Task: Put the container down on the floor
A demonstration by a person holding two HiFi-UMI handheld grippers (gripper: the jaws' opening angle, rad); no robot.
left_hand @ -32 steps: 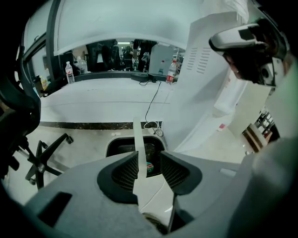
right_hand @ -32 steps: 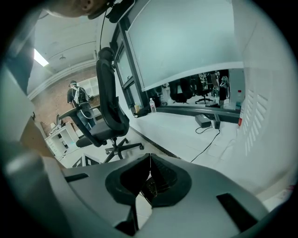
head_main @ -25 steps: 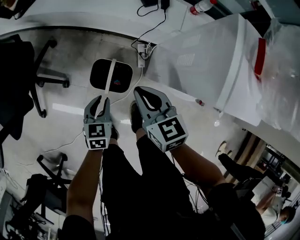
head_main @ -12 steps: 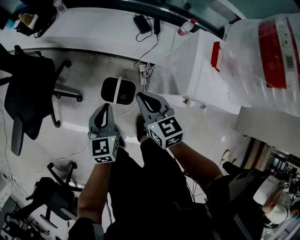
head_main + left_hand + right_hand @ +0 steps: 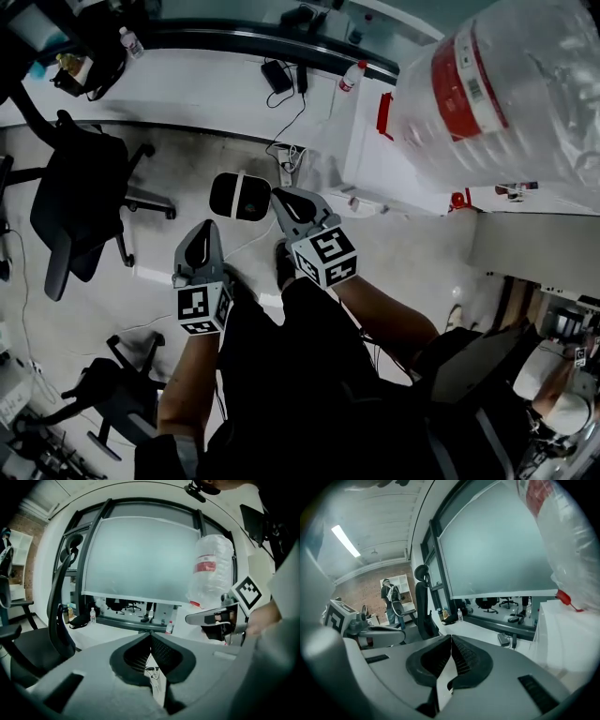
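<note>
container (image 5: 240, 196): black, white handle across its top, stood on the floor (image 5: 178, 169), contents not visible | left gripper (image 5: 203, 232): apart from it, jaws had just been closing, now together, nothing between | right gripper (image 5: 284, 200): jaws together, empty | forearms stretched forward, side by side

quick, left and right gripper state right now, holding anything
Left gripper: closed, jaws together, holding nothing.
Right gripper: closed, jaws together, holding nothing.
</note>
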